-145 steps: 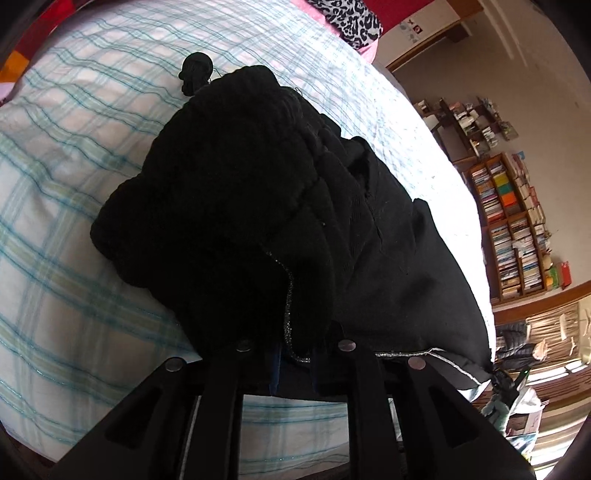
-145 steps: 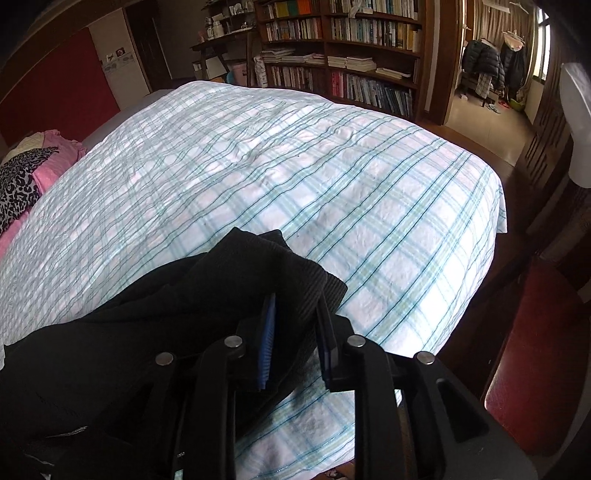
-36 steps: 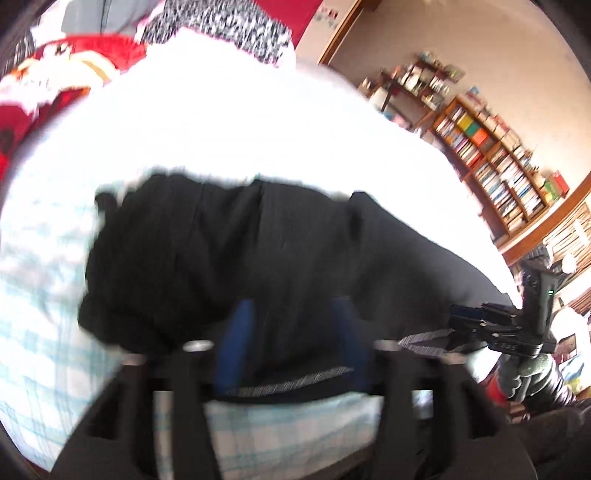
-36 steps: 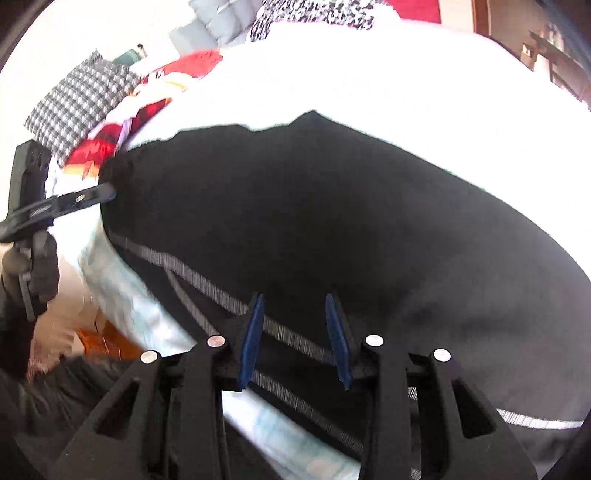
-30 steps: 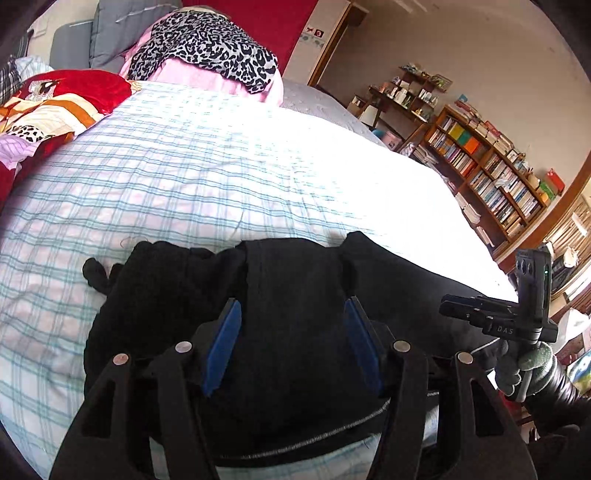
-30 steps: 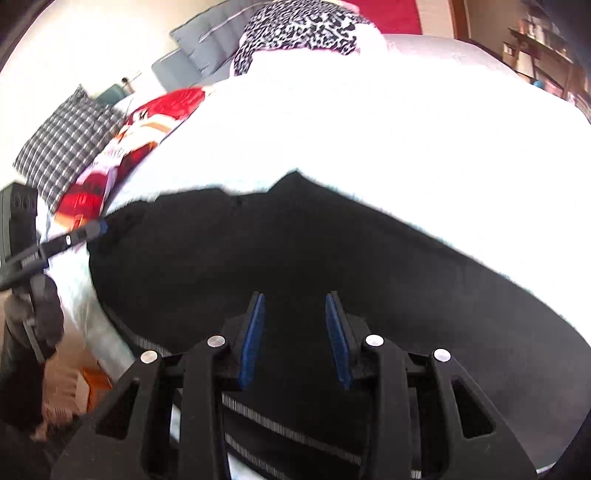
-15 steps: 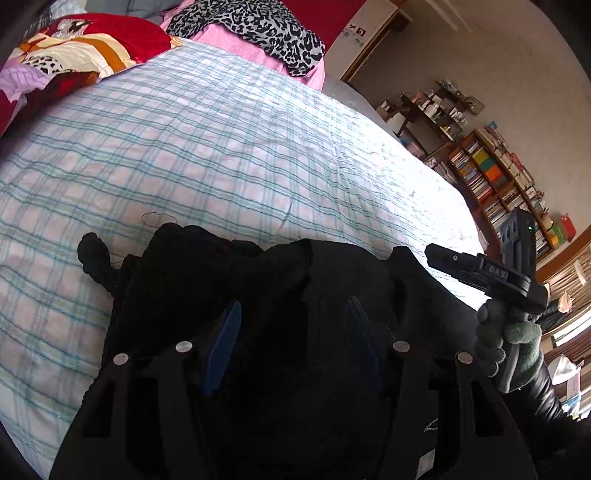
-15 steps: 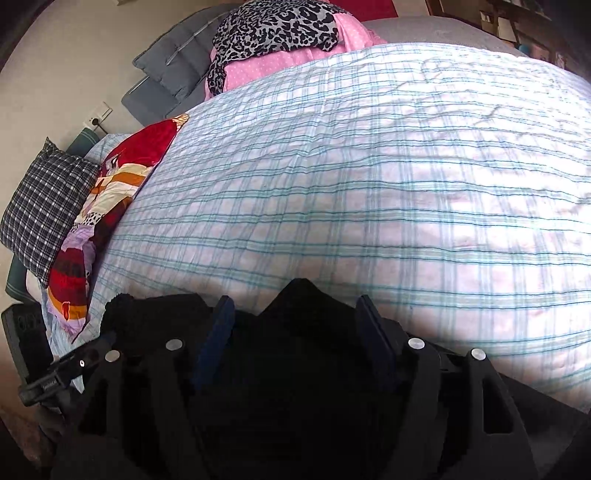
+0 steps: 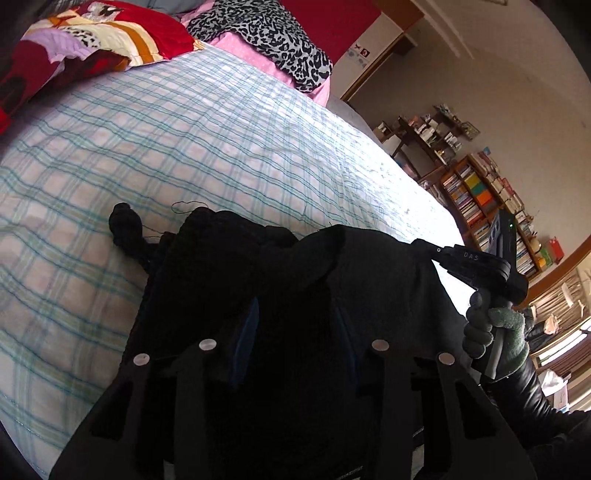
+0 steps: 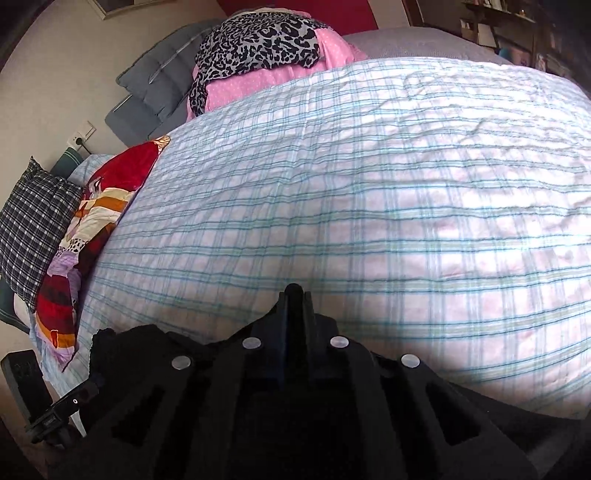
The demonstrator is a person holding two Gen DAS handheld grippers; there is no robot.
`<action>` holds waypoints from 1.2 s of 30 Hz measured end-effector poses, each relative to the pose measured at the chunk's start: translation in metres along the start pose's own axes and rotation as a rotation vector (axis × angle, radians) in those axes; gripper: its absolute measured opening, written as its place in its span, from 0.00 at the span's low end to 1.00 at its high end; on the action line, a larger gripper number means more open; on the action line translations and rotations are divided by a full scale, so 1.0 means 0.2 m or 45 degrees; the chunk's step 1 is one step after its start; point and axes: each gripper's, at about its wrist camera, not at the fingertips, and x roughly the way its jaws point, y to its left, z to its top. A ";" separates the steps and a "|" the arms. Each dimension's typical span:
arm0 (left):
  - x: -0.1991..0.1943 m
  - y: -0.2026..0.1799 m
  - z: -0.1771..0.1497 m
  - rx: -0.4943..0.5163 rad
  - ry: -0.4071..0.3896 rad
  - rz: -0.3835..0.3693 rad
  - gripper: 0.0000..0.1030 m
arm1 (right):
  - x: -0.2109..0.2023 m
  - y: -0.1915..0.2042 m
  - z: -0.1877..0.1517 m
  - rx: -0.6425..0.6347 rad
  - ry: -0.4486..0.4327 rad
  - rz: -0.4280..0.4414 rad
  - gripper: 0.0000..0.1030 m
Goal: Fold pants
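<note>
The black pants (image 9: 221, 266) lie bunched on the plaid bed sheet (image 9: 184, 147) near its front edge, a knotted drawstring end (image 9: 125, 221) sticking out to the left. My left gripper (image 9: 297, 328) straddles a thick mound of the fabric and its jaws are closing on it; the blue pads (image 9: 251, 325) are sunk in the cloth. My right gripper (image 9: 419, 243), held by a gloved hand (image 9: 495, 332), is shut on the right-hand edge of the pants. In the right wrist view its fingers (image 10: 293, 295) are pressed together, with the pants (image 10: 140, 339) around them and the left gripper (image 10: 74, 402) at the lower left.
A leopard-print cloth on a pink pillow (image 9: 266, 40) and a red patterned quilt (image 9: 92, 33) lie at the head of the bed. A checked cushion (image 10: 33, 229) and grey pillow (image 10: 155, 92) sit beside them. Bookshelves (image 9: 480, 199) line the far wall.
Both grippers came down and forward onto the pants. The right jaws, wide half a second ago, have snapped together. The left jaws have narrowed around the fabric.
</note>
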 end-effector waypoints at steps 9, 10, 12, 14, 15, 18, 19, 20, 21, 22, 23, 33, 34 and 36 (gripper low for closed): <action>0.00 0.00 0.00 0.019 0.015 0.072 0.25 | 0.18 -0.07 -0.04 0.001 0.059 -0.107 0.04; 0.00 0.00 0.00 0.017 0.016 0.071 0.25 | 0.18 -0.06 -0.05 -0.013 0.064 -0.106 0.04; 0.00 -0.01 0.00 0.020 0.018 0.082 0.25 | 0.16 -0.05 -0.04 -0.028 0.060 -0.090 0.12; 0.01 -0.03 0.00 0.041 0.024 0.111 0.25 | 0.10 -0.03 -0.03 -0.033 0.019 -0.077 0.31; 0.01 -0.04 0.00 0.055 0.028 0.130 0.25 | 0.05 -0.03 -0.03 -0.043 -0.022 -0.084 0.41; 0.02 -0.08 0.02 0.080 0.043 0.178 0.26 | -0.09 -0.01 -0.06 -0.087 -0.108 -0.116 0.45; 0.02 -0.10 0.02 0.086 0.043 0.197 0.27 | -0.13 -0.01 -0.08 -0.093 -0.109 -0.113 0.45; 0.02 -0.13 0.02 0.099 0.042 0.217 0.29 | -0.16 -0.02 -0.10 -0.093 -0.107 -0.107 0.45; 0.02 -0.16 0.02 0.120 0.036 0.240 0.35 | -0.19 -0.03 -0.13 -0.092 -0.106 -0.108 0.45; 0.01 -0.20 0.02 0.145 0.025 0.262 0.43 | -0.22 -0.05 -0.16 -0.093 -0.104 -0.113 0.45; 0.01 -0.24 0.02 0.177 0.013 0.289 0.46 | -0.25 -0.07 -0.20 -0.092 -0.103 -0.117 0.45; 0.12 -0.70 -0.10 0.525 0.007 0.324 0.59 | -0.64 -0.52 -0.52 0.073 -0.146 -0.287 0.45; 0.13 -0.73 -0.11 0.541 0.017 0.310 0.59 | -0.69 -0.58 -0.54 0.097 -0.157 -0.316 0.45; 0.18 -0.80 -0.14 0.569 0.041 0.281 0.59 | -0.79 -0.70 -0.59 0.146 -0.177 -0.374 0.45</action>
